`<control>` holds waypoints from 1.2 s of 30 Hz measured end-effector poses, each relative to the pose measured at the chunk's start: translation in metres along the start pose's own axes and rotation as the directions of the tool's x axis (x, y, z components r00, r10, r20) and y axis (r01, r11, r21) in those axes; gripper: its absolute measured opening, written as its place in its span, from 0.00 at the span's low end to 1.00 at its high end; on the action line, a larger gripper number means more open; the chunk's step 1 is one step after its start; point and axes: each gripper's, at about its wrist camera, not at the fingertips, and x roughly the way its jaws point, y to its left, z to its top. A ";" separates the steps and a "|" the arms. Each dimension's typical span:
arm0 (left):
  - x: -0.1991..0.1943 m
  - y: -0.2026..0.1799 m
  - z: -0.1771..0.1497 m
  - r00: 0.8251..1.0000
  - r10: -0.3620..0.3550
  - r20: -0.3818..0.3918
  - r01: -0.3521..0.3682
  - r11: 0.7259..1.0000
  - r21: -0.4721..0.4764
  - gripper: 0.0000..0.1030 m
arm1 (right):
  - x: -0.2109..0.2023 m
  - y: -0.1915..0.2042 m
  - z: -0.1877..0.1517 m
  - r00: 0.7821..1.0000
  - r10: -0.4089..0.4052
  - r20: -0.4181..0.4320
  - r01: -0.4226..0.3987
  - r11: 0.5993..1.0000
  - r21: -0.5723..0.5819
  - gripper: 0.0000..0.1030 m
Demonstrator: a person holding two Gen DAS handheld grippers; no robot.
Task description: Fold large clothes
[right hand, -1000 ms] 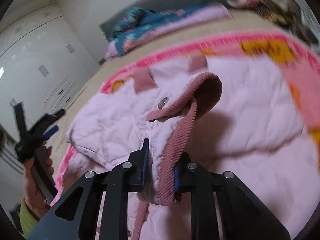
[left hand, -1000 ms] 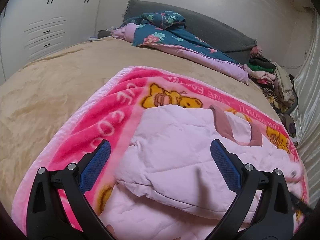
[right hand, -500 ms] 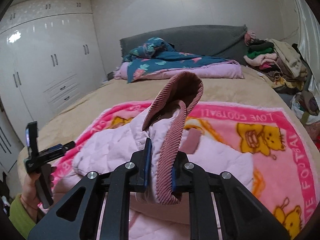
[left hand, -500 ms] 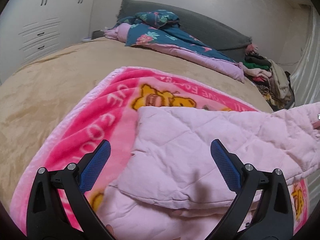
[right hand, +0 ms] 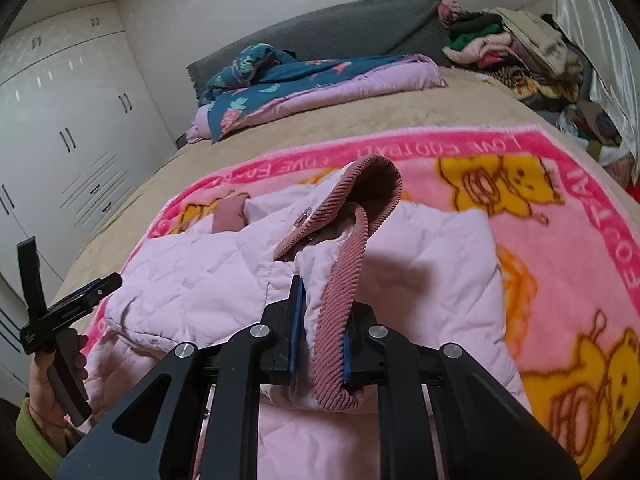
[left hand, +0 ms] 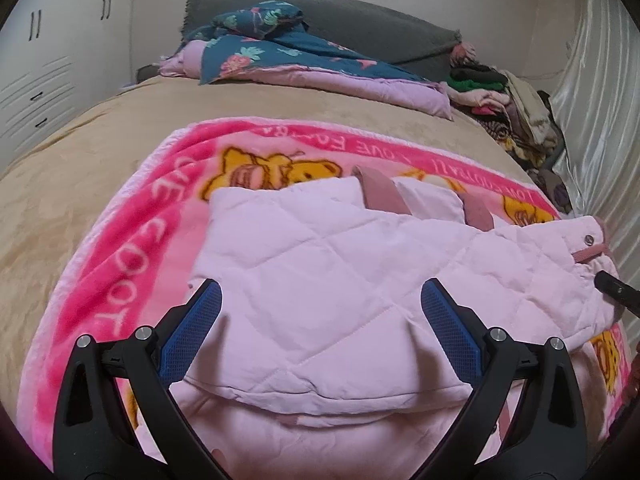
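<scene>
A pale pink quilted jacket lies on a pink cartoon-bear blanket on the bed. Its dusty-rose corduroy collar and trim show. My right gripper is shut on the jacket's collar edge and holds it above the rest of the jacket. My left gripper is open and empty, hovering over the jacket's near folded edge. It also shows at the left of the right wrist view, held in a hand. The right gripper's tip shows at the right edge of the left wrist view.
The bed has a tan cover. A blue floral and lilac quilt lies by the grey headboard. A pile of clothes sits at the far right by a curtain. White wardrobes stand on the left.
My right gripper has carried the collar across and down, so the jacket's upper part now lies spread over its lower part. My left gripper has stayed open and nearly still.
</scene>
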 end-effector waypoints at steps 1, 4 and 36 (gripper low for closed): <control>0.002 -0.001 -0.001 1.000 -0.009 -0.009 0.009 1.000 0.003 0.84 | 0.002 -0.002 -0.001 1.000 -0.002 -0.003 0.002 1.000 0.007 0.14; 0.008 -0.005 -0.004 0.999 -0.021 -0.040 0.022 1.000 0.013 0.75 | 0.008 -0.005 -0.003 1.000 -0.009 -0.013 0.009 1.000 0.019 0.14; 0.058 0.005 -0.037 0.970 -0.020 -0.241 0.020 1.000 -0.004 0.73 | 0.126 0.085 -0.023 0.949 -0.098 -0.300 0.024 0.970 -0.241 0.84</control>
